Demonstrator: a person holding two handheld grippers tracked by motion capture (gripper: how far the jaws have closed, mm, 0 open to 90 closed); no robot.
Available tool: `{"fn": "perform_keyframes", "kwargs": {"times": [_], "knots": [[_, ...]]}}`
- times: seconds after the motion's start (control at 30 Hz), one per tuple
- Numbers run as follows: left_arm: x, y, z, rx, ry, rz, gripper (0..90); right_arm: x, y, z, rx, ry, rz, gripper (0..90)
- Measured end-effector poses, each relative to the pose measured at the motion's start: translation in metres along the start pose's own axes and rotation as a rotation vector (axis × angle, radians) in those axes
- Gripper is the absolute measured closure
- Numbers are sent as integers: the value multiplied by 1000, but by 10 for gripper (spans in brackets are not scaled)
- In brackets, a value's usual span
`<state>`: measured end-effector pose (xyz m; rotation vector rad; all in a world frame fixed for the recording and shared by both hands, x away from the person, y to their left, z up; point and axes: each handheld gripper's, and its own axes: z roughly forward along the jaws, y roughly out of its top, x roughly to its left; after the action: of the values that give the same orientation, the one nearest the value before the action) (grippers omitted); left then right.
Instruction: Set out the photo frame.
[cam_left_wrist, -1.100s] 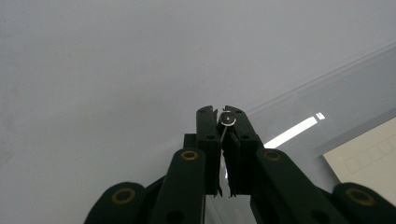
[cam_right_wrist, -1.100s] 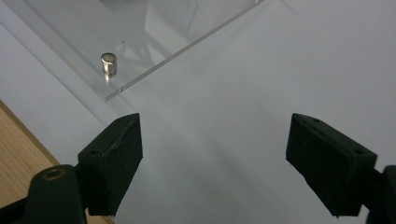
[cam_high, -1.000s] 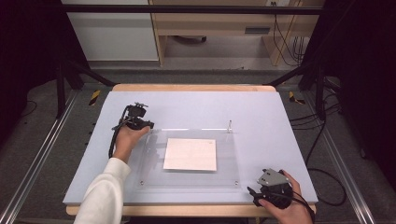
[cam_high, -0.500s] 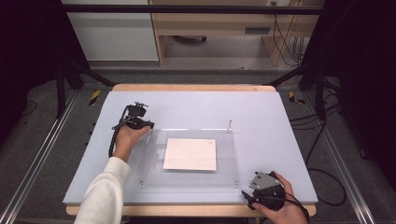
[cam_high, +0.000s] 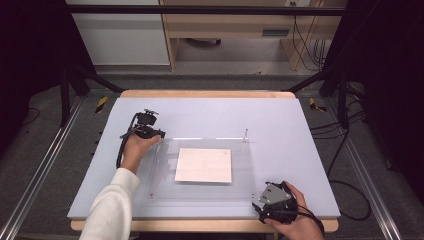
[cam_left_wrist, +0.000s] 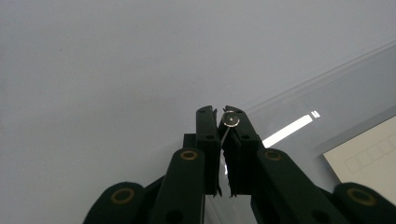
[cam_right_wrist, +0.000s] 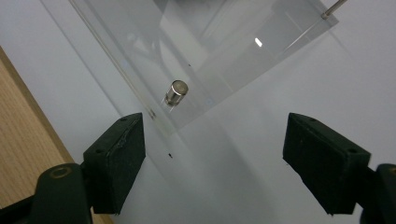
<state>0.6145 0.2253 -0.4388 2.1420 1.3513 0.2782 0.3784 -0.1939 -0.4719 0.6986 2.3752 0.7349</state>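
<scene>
Desk (cam_high: 300, 130): pale blue mat on a wooden top, dark room and floor cabling behind.

Clear acrylic sheet (cam_high: 200, 192): lies flat on the mat, a white card (cam_high: 204, 165) under its middle. Landmark for all entries below. Long axis runs left to right across the desk, parallel to the near edge.

Metal standoffs: one stands upright at the sheet's far right corner (cam_high: 245, 134); one short cylinder (cam_right_wrist: 176, 93) sits at the near right corner, axis upright through the sheet. I judge these are corner fixings being fitted or removed.

My left claw (cam_left_wrist: 223, 122): at the sheet's far left corner, jaws closed together on a small round-headed pin (cam_left_wrist: 231, 120), shank pointing down toward that corner. Held so, I judge, to seat or lift it vertically.

My right claw (cam_right_wrist: 212, 161): jaws wide apart, holding nothing, just off the sheet's near right corner, facing the cylinder there, presumably to straddle it next.
</scene>
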Motion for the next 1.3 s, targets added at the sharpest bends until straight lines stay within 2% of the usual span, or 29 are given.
{"fn": "perform_keyframes", "kwargs": {"times": [0.27, 0.5, 0.7, 1.03, 1.2, 1.3], "knots": [[1, 0, 1, -2, -5, -5, 840, 2, 3, 4, -15, -10, -10, 271], [1, -1, 2, -5, -4, -1, 840, 8, 6, 4, -44, -29, -67, 332], [-1, -1, 3, -14, 10, 35, 844, 9, 9, -2, -93, -47, -82, 378], [-1, -1, 4, -18, 8, 39, 844, 10, 13, -4, -124, -75, -115, 460], [-1, -1, 4, -17, 11, 39, 843, 12, 13, -4, -130, -63, -124, 512], [-2, -1, 4, -13, 12, 45, 843, 13, 13, -3, -124, -60, -137, 513]]}}
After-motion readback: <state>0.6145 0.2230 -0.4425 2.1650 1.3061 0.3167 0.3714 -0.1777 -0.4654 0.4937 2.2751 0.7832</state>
